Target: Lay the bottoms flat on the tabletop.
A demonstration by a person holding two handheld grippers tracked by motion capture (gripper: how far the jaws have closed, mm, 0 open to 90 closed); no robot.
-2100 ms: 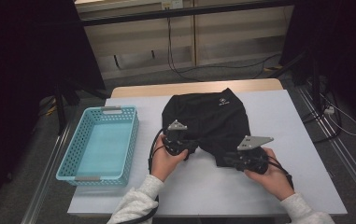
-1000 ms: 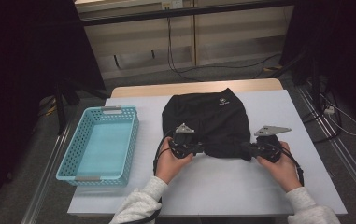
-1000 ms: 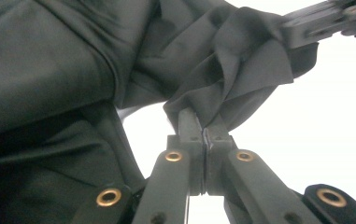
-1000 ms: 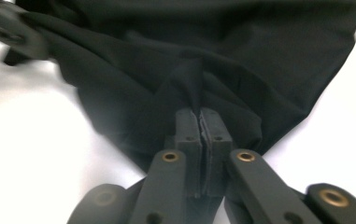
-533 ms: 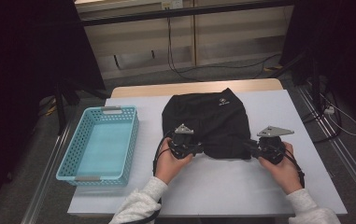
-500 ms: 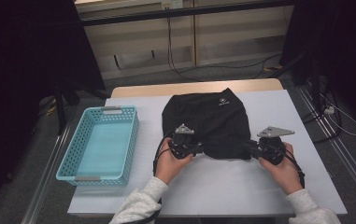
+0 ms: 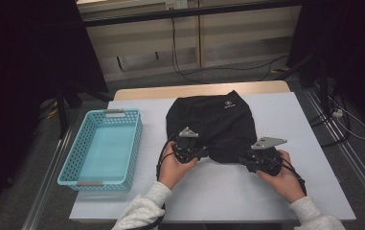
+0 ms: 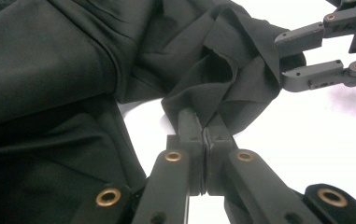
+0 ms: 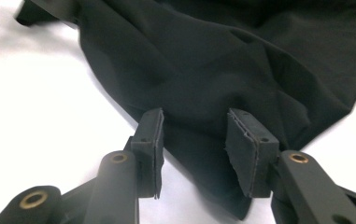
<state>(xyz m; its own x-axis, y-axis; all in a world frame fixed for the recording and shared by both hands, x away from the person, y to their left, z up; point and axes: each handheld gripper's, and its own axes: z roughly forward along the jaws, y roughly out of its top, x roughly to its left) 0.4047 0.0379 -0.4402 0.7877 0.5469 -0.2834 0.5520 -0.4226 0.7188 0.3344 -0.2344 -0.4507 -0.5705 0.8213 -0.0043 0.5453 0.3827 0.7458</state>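
Observation:
A black garment [image 7: 218, 122] lies crumpled on the white table top [image 7: 228, 196]. My left gripper [image 7: 203, 152] is at its near left edge, shut on a bunched fold of the fabric [image 8: 222, 93]; the left gripper view shows the left gripper [image 8: 205, 126] with its pads pinched together on the cloth. My right gripper [image 7: 244, 160] is at the garment's near right corner. Its jaws have just been opening. In the right gripper view the right gripper [image 9: 195, 126] straddles the garment's [image 9: 222, 60] edge, pads clear of the cloth. The left gripper view also shows the right gripper [image 8: 302, 58] open around the fabric.
A turquoise plastic basket [image 7: 137, 139] stands on the table's left side. Bare white table lies in front of and to the right of the garment. Beyond the far edge are the floor, cables and dark stands.
The right gripper has drifted slightly left and toward the person, back toward the garment's corner. The left hand has stayed where it was, still pinching the fabric.

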